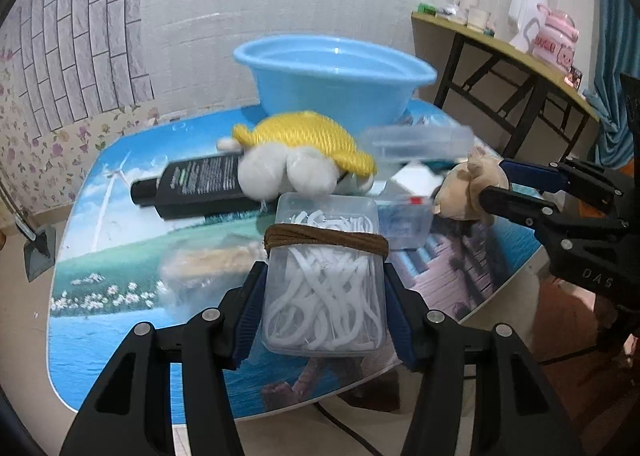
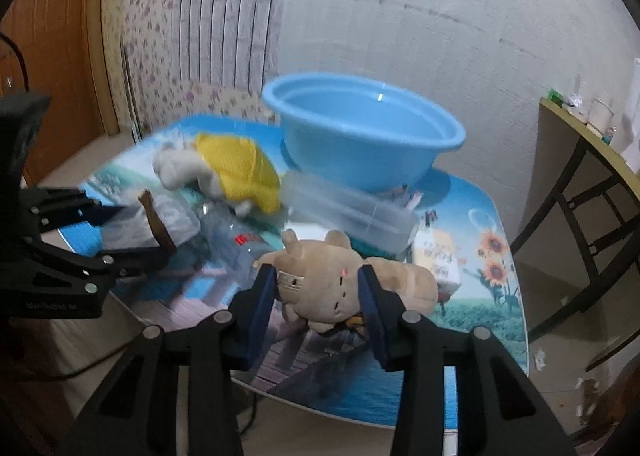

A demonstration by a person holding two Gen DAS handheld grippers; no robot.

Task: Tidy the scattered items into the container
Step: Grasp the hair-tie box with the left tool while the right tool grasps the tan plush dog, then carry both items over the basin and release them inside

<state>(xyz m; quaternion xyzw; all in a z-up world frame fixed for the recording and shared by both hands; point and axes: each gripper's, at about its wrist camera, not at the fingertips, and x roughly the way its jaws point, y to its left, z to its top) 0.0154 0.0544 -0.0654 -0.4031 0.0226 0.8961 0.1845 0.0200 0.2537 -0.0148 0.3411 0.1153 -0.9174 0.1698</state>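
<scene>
My left gripper [image 1: 324, 308] is shut on a clear plastic box [image 1: 324, 288] of white floss picks with a brown band around it, held just above the table's near edge. To its right, my right gripper [image 2: 318, 296] is shut on the head of a beige plush toy [image 2: 320, 288], both blue pads pressing into it. The left wrist view shows that gripper [image 1: 492, 180] and the beige plush toy [image 1: 464, 184] from the side. The blue basin [image 1: 332, 96] stands at the back of the table, with nothing visible inside.
On the picture-printed table [image 1: 120, 296] lie a yellow-and-white plush [image 1: 304, 136], a black bottle [image 1: 200, 184], a long clear box [image 1: 416, 140], a clear bottle with a red label [image 2: 236, 244], a small printed carton [image 2: 436, 256] and a bagged tan item [image 1: 208, 264]. A cluttered side table [image 1: 520, 52] stands at the right.
</scene>
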